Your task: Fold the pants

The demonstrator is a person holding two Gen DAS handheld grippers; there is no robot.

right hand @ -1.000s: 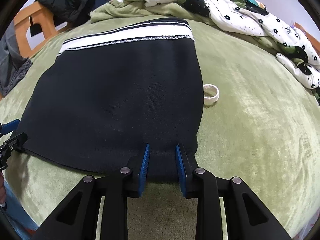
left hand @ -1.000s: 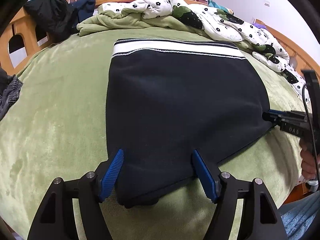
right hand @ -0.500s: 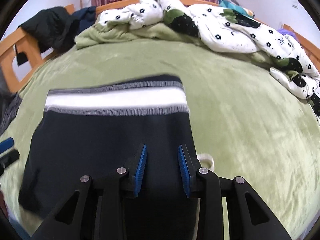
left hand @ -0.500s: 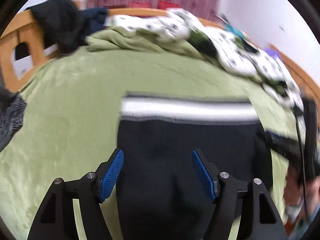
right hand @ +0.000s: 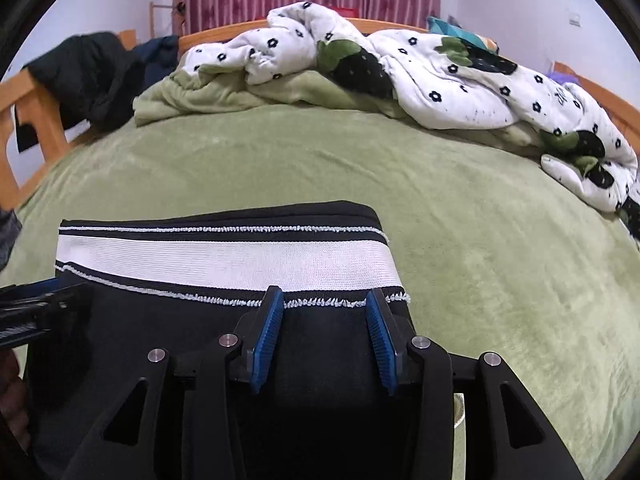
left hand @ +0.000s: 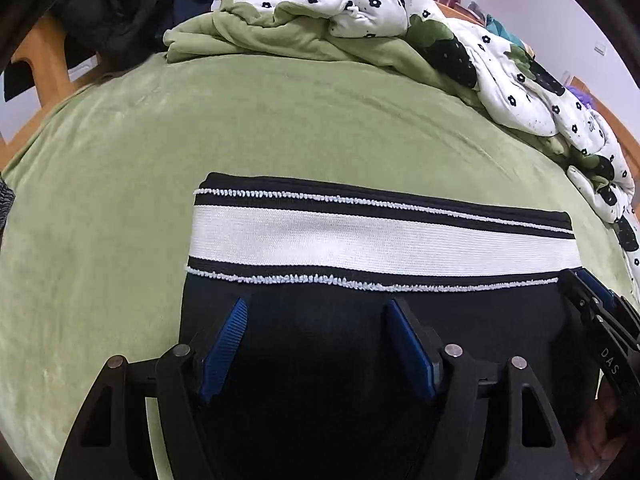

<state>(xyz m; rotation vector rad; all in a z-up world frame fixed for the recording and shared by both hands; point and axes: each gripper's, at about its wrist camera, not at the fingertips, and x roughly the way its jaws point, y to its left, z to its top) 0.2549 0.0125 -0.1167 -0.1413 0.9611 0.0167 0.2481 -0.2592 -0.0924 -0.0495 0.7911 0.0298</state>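
Observation:
Black pants [left hand: 320, 344] with a white-striped waistband [left hand: 360, 242] lie folded on the green bed. My left gripper [left hand: 316, 320] is open, its blue pads spread over the black cloth just short of the waistband. My right gripper [right hand: 324, 312] is open, its fingertips at the waistband's lower stitched edge [right hand: 320, 303], near the pants' right side. The right gripper also shows at the right edge of the left wrist view [left hand: 600, 312]; the left gripper shows at the left edge of the right wrist view [right hand: 36, 304]. Whether either pad pinches cloth is hidden.
A crumpled white flowered quilt [right hand: 440, 76] and green blanket [left hand: 280, 40] lie along the bed's far side. Dark clothes [right hand: 88, 76] hang on the wooden frame [right hand: 36, 120] at left. A small white ring [right hand: 459, 410] peeks out beside the right gripper. Green bedspread [left hand: 100, 200] surrounds the pants.
Both grippers moved forward from the pants' near hem up to the waistband, carrying the near edge over. The right gripper's fingers have spread wider apart.

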